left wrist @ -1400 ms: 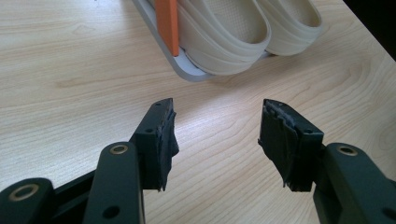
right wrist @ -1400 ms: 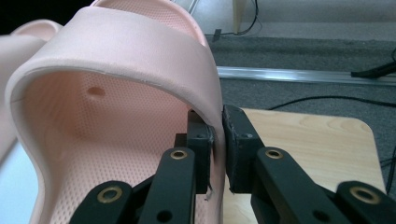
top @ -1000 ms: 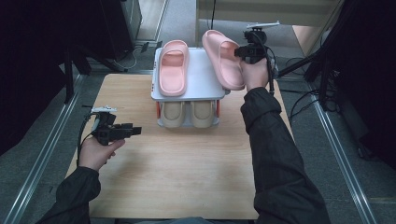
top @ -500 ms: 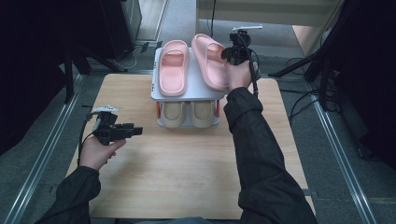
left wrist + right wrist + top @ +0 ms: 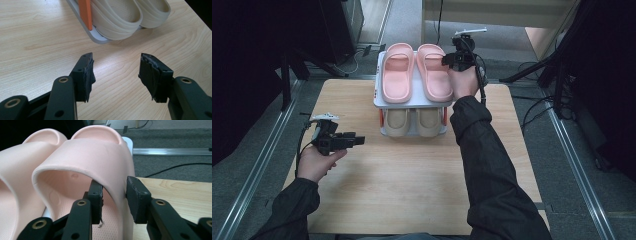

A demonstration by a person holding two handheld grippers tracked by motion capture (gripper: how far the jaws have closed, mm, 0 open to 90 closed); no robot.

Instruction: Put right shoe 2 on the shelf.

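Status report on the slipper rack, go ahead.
Right hand-held gripper just opening, jaws astride right pink slipper's strap. Slipper down on rack top. Left hand-held gripper open, empty. Nothing in the way.

A light wooden table (image 5: 412, 185) stands on grey carpet (image 5: 532, 35), with metal rails (image 5: 257, 165) alongside and dark surroundings.

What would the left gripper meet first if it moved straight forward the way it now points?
Most likely the grey bottom tray of the shoe rack, with the beige slippers on it. The open left gripper points over bare table toward it, though depth is hard to judge.
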